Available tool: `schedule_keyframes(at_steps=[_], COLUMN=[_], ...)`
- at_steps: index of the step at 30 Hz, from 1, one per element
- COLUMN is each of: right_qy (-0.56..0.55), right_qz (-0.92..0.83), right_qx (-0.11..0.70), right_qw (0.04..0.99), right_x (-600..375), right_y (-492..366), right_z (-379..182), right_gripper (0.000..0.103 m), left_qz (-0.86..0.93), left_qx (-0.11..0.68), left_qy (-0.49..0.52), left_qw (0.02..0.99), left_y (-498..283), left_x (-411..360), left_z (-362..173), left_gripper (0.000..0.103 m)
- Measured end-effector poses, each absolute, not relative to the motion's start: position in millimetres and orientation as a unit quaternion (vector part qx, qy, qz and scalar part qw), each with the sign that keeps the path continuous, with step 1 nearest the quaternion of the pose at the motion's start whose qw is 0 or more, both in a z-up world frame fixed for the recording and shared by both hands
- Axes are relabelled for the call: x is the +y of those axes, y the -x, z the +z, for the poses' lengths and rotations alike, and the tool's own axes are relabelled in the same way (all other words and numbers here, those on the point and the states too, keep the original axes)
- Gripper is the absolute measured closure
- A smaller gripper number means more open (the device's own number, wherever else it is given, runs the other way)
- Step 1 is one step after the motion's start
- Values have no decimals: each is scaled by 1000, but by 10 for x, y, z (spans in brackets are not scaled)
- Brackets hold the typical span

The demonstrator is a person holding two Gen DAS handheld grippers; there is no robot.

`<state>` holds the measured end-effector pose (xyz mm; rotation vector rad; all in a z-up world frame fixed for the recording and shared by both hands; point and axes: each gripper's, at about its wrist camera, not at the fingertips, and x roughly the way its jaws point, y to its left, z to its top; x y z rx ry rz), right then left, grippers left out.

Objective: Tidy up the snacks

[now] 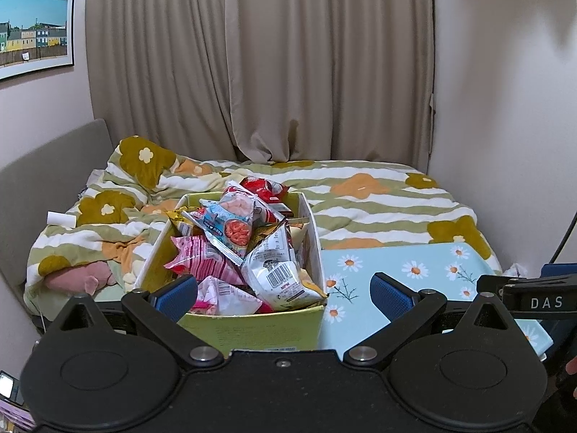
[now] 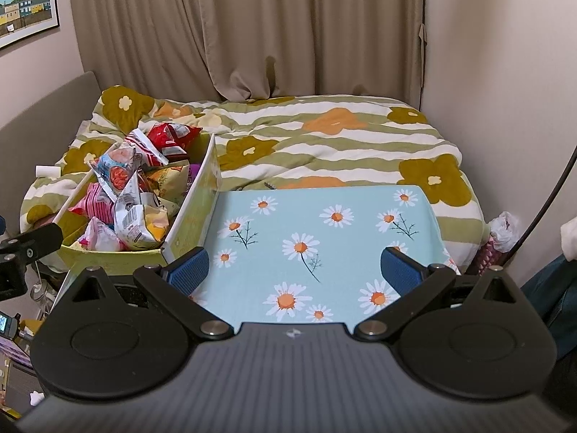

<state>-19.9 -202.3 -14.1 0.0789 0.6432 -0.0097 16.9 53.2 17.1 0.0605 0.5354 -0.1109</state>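
Left gripper (image 1: 283,290) spread wide, empty, hovering before the green box (image 1: 252,328); right gripper (image 2: 294,270) likewise agape, empty, over the bare daisy-print board (image 2: 324,223). Beyond: floral duvet (image 2: 324,137). Inside box, heaped above the rim: snack packets (image 1: 234,238), box just beside board's left edge. Probably light, crinkly, slippery, crushable. Best pinched at a crimped seam, perhaps the topmost blue packet (image 1: 230,227), gently.

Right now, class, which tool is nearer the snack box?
Left. The left tool faces the snack box directly; the right tool hovers over the daisy cloth beside it.
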Motion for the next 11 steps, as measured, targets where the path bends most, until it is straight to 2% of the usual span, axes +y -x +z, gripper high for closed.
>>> schedule_keyframes(at_steps=[11], right_qy=[-41], right_qz=[-4], right_qx=[316], right_qw=[948], right_x=[-2025], right_y=[184], right_z=[-147], right_gripper=[0], left_qz=[-48], left_qx=[264], left_qy=[-23], left_qw=[963], left_y=[-137], left_x=[553], left_z=[197], left_gripper=[0])
